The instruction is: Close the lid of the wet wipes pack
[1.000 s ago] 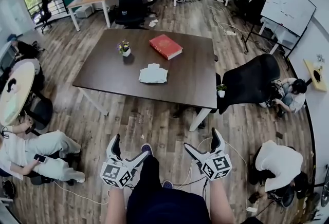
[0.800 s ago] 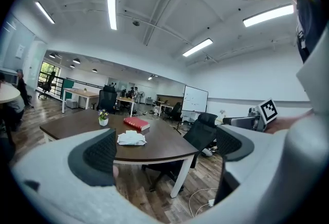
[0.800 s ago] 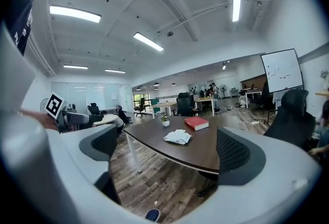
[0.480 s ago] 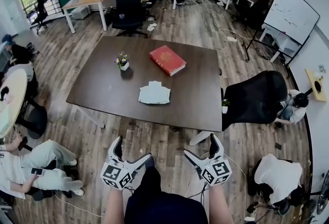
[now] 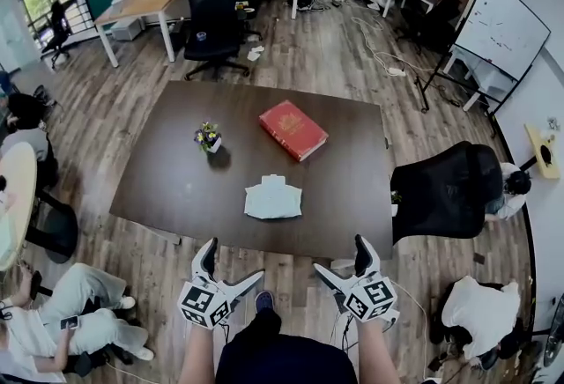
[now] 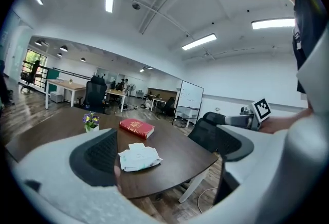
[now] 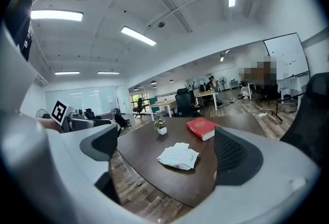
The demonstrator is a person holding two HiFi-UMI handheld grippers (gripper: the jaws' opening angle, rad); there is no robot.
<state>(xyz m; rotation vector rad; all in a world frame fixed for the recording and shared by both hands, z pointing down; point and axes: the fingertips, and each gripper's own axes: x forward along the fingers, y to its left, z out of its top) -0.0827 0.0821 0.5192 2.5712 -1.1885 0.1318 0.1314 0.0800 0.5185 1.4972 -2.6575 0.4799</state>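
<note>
Wet wipes pack point(image 5: 273, 198) lies by the surface's point(image 5: 176, 180) near edge, lid apparently up. I carry left tool point(image 5: 233, 259) and right tool point(image 5: 341, 254) wide and empty, ready for the approach. The left jaws have just been closing slightly.

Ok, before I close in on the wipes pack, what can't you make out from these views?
- Wet wipes pack lid: too small in the head view and too far off in both gripper views, so open or shut is unclear.
- Table, near-left part: in the left gripper view, covered by a jaw of the left gripper.
- Red book cover print: too small in every view.
</note>
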